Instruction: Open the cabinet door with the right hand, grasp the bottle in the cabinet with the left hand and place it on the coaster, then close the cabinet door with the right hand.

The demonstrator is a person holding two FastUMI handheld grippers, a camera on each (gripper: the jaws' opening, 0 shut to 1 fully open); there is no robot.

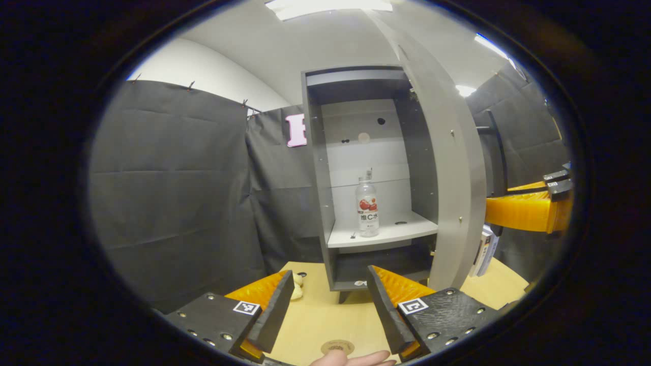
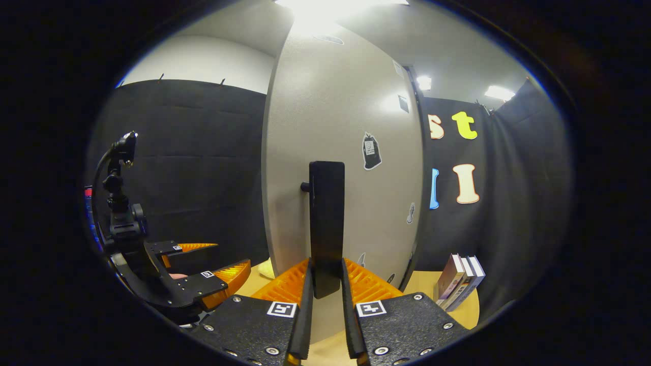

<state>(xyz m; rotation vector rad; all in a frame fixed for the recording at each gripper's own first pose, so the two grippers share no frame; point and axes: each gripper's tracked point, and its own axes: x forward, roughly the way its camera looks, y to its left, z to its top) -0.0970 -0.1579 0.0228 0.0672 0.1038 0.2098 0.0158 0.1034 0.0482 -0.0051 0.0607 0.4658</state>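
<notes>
Left gripper view: a tall grey cabinet (image 1: 356,168) stands on a pale wooden worktop (image 1: 325,315), its grey door (image 1: 450,168) swung wide open. On the middle white shelf (image 1: 386,234) stands a clear plastic bottle with a red label (image 1: 367,206), upright and alone. The left claw (image 1: 330,310) hovers low in front, released, its two black-and-orange fingers spread wide and touching nothing. Between them, at the bottom edge, a round brown coaster (image 1: 337,347) lies on the worktop, partly cut off, with a fingertip (image 1: 351,359) just below it. At the far right, an orange finger of the right claw (image 1: 529,208) pokes out from behind the door.

Right gripper view: the right claw (image 2: 325,284) is clenched on the door's black upright handle (image 2: 326,223), both fingers pressing its lower end. The door hides the cabinet's inside. Some books (image 2: 460,279) lean at the right, their lower ends cut off.
</notes>
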